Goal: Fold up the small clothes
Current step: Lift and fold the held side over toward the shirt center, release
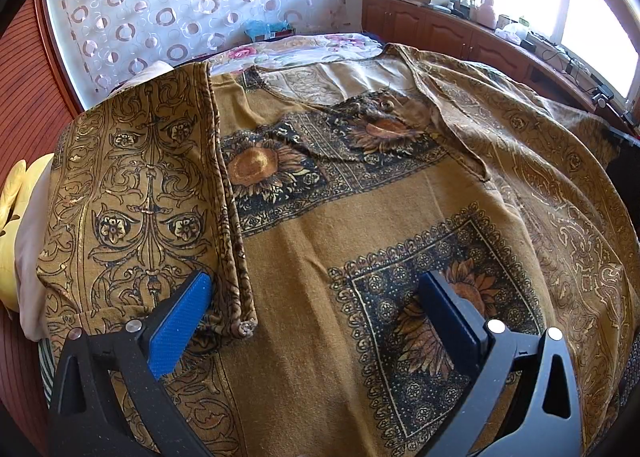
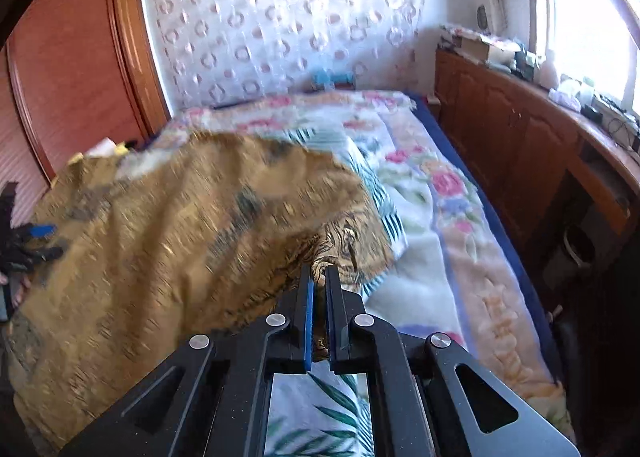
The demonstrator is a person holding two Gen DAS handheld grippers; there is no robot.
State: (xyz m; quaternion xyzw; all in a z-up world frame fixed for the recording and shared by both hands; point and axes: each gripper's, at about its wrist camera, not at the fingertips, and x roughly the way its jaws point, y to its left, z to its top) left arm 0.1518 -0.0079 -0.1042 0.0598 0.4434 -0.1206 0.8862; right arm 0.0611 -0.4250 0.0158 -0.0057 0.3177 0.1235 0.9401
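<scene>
A mustard-brown patterned garment (image 1: 304,241) with sunflower panels lies spread on the bed. Its left side (image 1: 136,193) is folded over onto the body. My left gripper (image 1: 316,293) is open and empty just above the garment's near part. In the right wrist view my right gripper (image 2: 319,277) is shut on an edge of the same garment (image 2: 180,241) and holds it lifted off the bed, the cloth blurred by motion. The left gripper (image 2: 36,241) shows at the far left of that view.
A floral blanket (image 2: 440,217) covers the bed. A wooden cabinet (image 2: 520,145) with clutter on top runs along the right under a window. A wooden wardrobe (image 2: 80,69) stands at the left. A yellow item (image 1: 16,225) lies at the bed's left edge.
</scene>
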